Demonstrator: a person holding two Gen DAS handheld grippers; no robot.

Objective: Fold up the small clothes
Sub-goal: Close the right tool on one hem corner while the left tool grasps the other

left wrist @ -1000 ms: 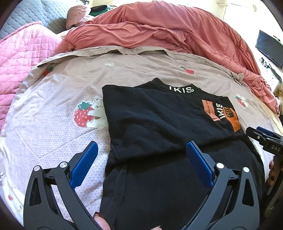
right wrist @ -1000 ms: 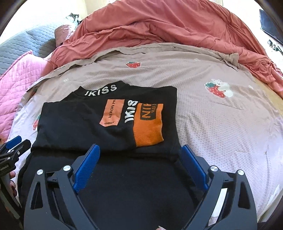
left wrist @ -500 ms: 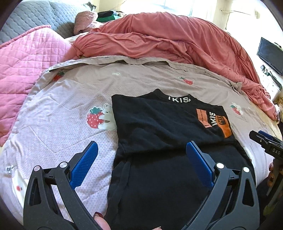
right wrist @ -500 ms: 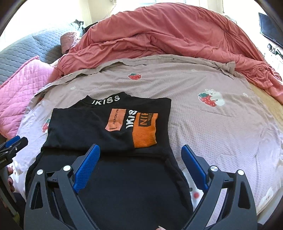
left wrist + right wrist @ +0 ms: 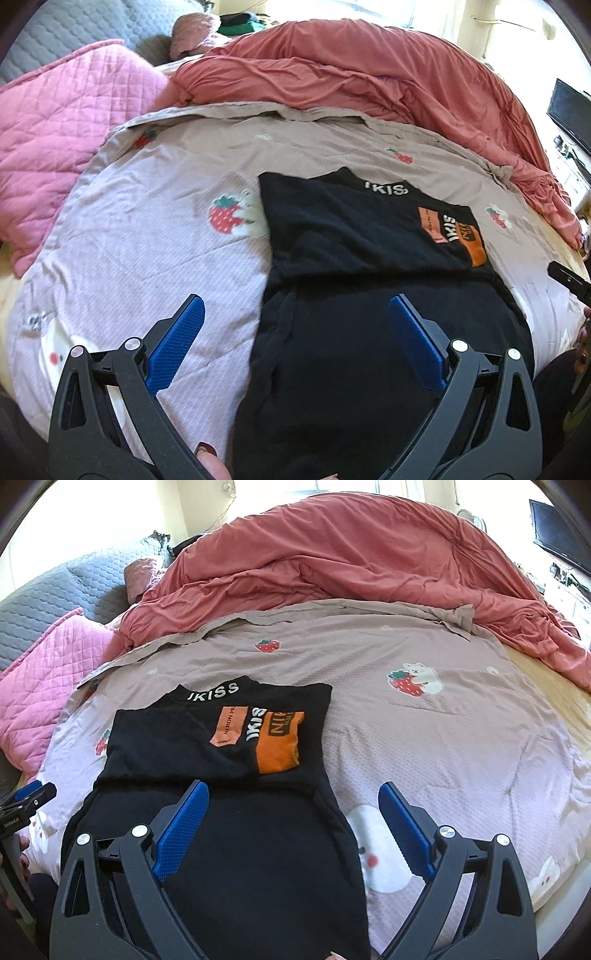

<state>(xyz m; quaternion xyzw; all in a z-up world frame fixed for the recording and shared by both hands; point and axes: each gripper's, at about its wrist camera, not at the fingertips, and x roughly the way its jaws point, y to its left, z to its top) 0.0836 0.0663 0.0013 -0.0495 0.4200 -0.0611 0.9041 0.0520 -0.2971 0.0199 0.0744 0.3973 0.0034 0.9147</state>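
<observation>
Both grippers wide, empty: left gripper, right gripper. We're mid-fold on the black sweater, sleeves in. Next, probably grab the hem nr the bed's near edge, fold up twd collar.

Black top with orange patches — mauve strawberry-print sheet, coral duvet.

My left gripper: two black plastic arms with triangular cut-outs, each ending in a blue finger with a fine dotted grip texture; round silver screws sit at the joints. My right gripper: the same build, black frame, blue textured fingers, silver screws. A fingertip with dark red nail polish shows at the lower edge of the left view.
</observation>
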